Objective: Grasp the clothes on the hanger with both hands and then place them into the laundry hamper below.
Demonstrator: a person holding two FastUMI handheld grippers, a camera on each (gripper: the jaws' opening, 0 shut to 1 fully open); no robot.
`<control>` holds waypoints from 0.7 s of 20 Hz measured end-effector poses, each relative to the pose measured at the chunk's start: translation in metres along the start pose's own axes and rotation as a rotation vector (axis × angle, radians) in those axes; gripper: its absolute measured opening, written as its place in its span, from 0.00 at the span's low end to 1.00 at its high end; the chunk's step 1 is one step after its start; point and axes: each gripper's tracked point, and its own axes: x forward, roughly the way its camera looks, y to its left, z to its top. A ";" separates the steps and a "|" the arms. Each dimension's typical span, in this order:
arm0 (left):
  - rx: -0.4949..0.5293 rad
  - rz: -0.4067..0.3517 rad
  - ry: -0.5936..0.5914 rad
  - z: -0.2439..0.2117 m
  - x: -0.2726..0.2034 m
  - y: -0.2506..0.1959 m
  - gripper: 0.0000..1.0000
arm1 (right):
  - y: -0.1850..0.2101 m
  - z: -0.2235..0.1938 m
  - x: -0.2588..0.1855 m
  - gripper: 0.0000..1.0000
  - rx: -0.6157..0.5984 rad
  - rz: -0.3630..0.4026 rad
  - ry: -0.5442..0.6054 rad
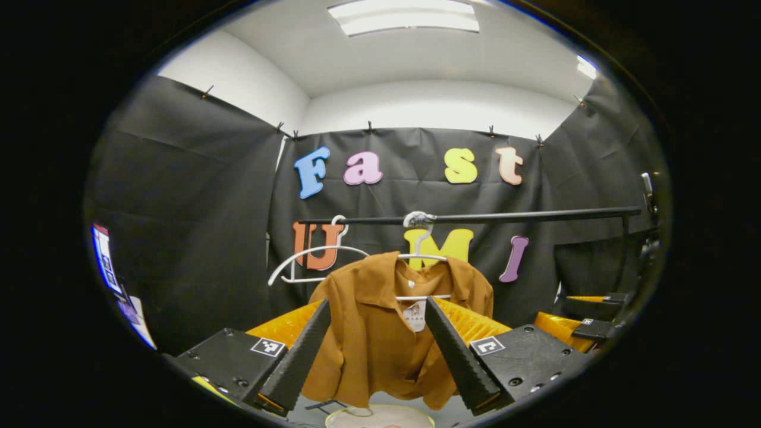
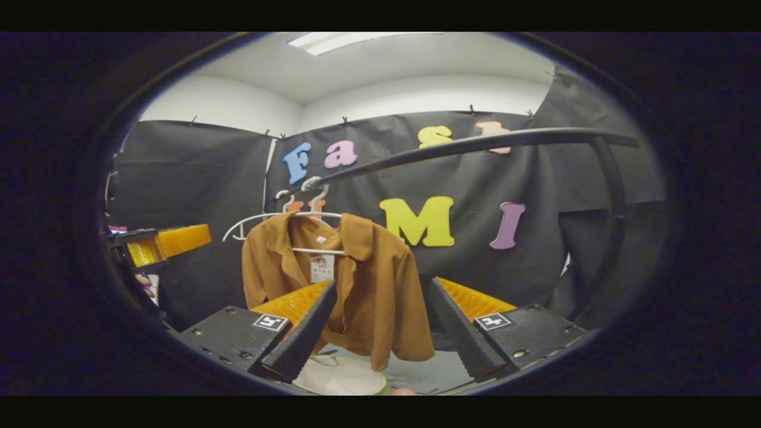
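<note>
brown shirt on the hanger, both grippers short of it

left gripper view: the left gripper (image 1: 380, 351) sits at 6 o'clock with its fingers (image 1: 297, 356) spread wide apart and nothing between them. straight ahead, framed by the gap, the brown shirt (image 1: 380, 333) hangs on a white hanger (image 1: 422, 255) hooked over the black rail (image 1: 505, 217). a second white hanger (image 1: 309, 261), bare, hangs at 10 o'clock from the shirt. the pale rim of the laundry hamper (image 1: 380, 416) shows at 6 o'clock, below the shirt's hem. the right gripper (image 1: 594, 315) appears at 3 o'clock; whether it is open cannot be told here.

right gripper view: the right gripper (image 2: 380, 339) is at 6 o'clock, fingers (image 2: 461, 333) wide apart and clear of the cloth. the shirt (image 2: 368, 285) hangs ahead, slightly toward 11 o'clock, under the rail (image 2: 475, 145). the hamper (image 2: 339, 374) lies below it. the left gripper (image 2: 160, 244) shows at 9 o'clock.
</note>
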 end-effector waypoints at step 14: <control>-0.105 -0.183 0.212 -0.082 0.111 -0.015 1.00 | 0.038 -0.055 0.131 0.99 0.130 -0.049 0.167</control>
